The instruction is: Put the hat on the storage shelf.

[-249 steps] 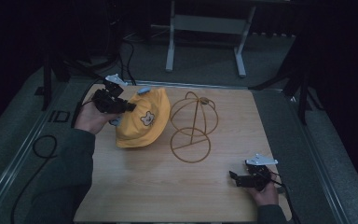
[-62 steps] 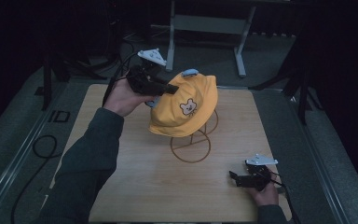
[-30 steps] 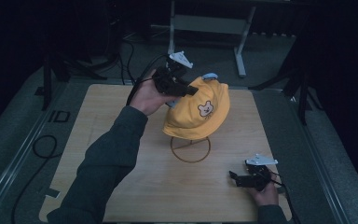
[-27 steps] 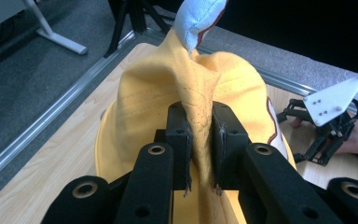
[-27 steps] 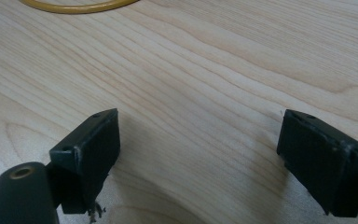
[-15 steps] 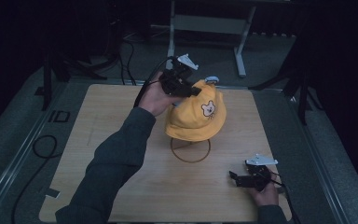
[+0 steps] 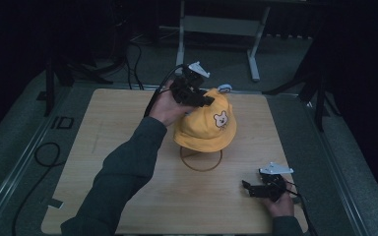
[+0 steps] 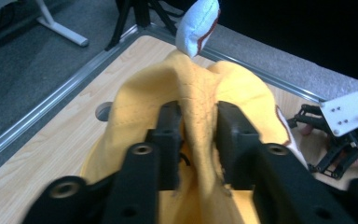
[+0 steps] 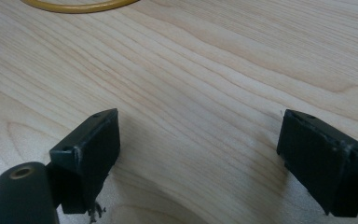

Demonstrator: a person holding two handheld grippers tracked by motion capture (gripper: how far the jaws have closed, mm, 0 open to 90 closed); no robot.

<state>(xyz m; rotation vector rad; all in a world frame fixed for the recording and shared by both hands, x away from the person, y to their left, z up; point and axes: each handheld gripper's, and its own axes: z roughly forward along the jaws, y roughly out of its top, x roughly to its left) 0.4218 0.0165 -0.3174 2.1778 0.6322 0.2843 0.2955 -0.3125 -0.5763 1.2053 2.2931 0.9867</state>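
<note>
A yellow bucket hat [image 7: 206,123] with a bear patch sits over the wire stand, whose base ring [image 7: 201,160] shows below its brim. My left gripper [image 7: 204,101] is at the top back of the hat. In the left gripper view its jaws have just been opening; a loose fold of the hat [image 8: 135,102] still stands between the pads [image 8: 168,135], which no longer pinch it. A white padded ear [image 8: 198,23] sticks up beyond. My right gripper [image 7: 248,187] rests on the table [image 7: 103,147] near the front right, open, with bare wood between its fingers [image 9: 93,154].
The stand's yellow ring [image 9: 74,5] lies just ahead of the right gripper. A grey metal frame [image 7: 216,24] stands behind the table. A black cable [image 7: 44,152] loops on the floor at the left. Dark stands flank the table.
The left hand carried the hat from the table's left over the wire stand and lowered it on. Its jaws have spread apart. The right gripper has stayed put.
</note>
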